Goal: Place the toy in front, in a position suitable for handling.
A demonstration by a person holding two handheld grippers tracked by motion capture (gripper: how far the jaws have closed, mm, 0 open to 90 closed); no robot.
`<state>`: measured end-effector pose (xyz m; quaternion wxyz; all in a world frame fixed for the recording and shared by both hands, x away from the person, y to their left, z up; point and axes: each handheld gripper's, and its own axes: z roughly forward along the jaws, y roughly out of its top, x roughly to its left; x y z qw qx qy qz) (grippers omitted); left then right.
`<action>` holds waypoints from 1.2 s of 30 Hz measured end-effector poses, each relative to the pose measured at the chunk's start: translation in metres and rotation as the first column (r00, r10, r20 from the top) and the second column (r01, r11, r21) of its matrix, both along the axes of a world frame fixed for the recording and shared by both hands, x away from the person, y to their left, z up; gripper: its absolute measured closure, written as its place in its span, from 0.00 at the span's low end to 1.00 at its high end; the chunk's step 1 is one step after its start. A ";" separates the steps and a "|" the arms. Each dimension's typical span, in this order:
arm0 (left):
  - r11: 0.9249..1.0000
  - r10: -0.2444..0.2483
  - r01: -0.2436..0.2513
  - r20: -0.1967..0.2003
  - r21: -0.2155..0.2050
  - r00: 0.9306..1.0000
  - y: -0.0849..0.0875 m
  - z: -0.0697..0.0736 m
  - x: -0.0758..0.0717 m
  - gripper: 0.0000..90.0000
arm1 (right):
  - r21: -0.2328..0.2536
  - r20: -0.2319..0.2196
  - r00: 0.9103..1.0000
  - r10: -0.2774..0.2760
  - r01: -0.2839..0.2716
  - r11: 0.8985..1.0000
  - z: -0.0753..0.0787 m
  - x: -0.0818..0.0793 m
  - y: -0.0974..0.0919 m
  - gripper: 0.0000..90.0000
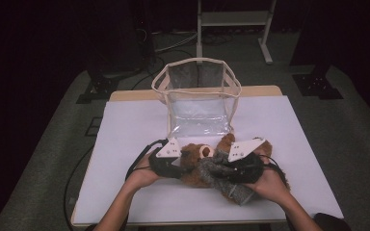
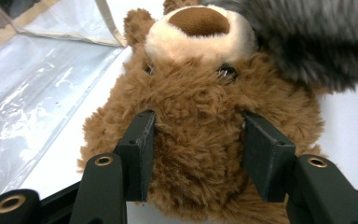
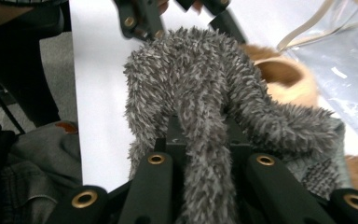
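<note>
- The bear lies on the white worktop, between the two hands and just in front of the clear bag.
- The left fingers stand half open on either side of the bear's head, pads pressing into the brown fur, so the head is held.
- The right gripper is closed tight on a fold of the grey scarf, which runs away from it towards the left gripper.
- The scarf lies over the bear, at its neck; the right hand is nearer to it.
- I judge that the next move is to pull the scarf along its long axis.
- I can read no label or writing.
</note>
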<state>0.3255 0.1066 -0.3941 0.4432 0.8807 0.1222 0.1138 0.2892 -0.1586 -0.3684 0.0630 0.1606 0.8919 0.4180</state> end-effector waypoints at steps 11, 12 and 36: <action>1.000 -0.029 0.029 -0.021 -0.007 0.999 0.008 0.002 0.000 0.53 | -0.002 -0.016 0.998 -0.060 0.060 0.998 -0.008 0.014 -0.014 0.86; 1.000 -0.025 0.025 -0.022 -0.006 0.999 0.006 0.000 0.001 0.54 | -0.008 -0.012 0.998 -0.063 0.063 0.998 -0.006 0.015 -0.012 0.86; 0.995 -0.097 0.097 -0.021 0.031 0.995 -0.004 -0.003 -0.012 0.54 | -0.075 -0.049 0.999 0.015 -0.019 0.997 0.042 0.063 0.034 0.85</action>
